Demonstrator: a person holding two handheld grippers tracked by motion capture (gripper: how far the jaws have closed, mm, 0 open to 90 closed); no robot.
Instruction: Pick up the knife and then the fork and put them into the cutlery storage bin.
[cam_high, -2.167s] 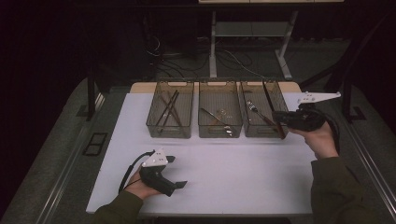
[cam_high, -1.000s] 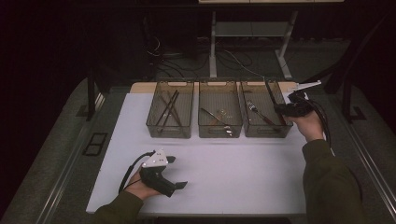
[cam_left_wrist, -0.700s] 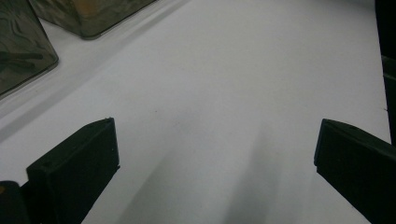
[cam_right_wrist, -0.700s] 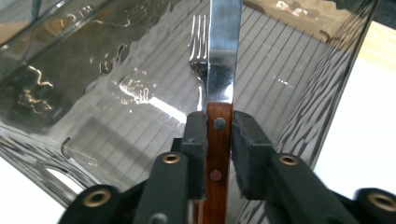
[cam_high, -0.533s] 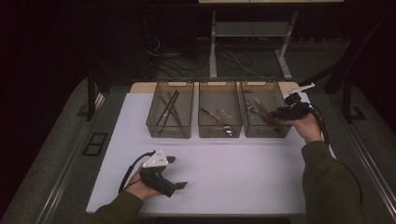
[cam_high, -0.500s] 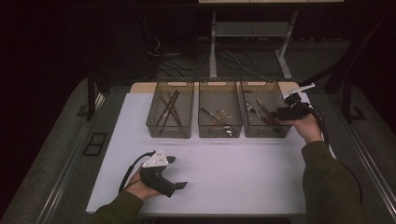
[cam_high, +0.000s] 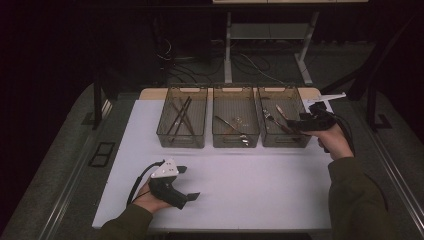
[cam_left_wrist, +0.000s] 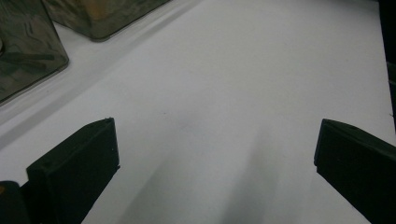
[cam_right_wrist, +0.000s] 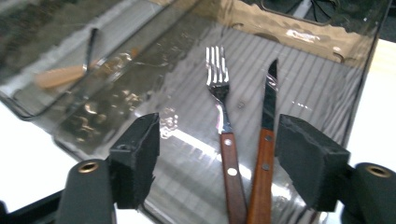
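Right gripper (cam_right_wrist: 217, 161) over unmarked fork (cam_right_wrist: 223, 121), knife (cam_right_wrist: 264, 140)

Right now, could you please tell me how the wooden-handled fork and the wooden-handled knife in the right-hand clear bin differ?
The wooden-handled fork ends in shiny silver tines; the wooden-handled knife ends in a dark pointed blade. The fork's handle looks darker brown, the knife's more orange. They share riveted wooden handles, which converge towards the open right gripper, inside the right-hand clear bin.
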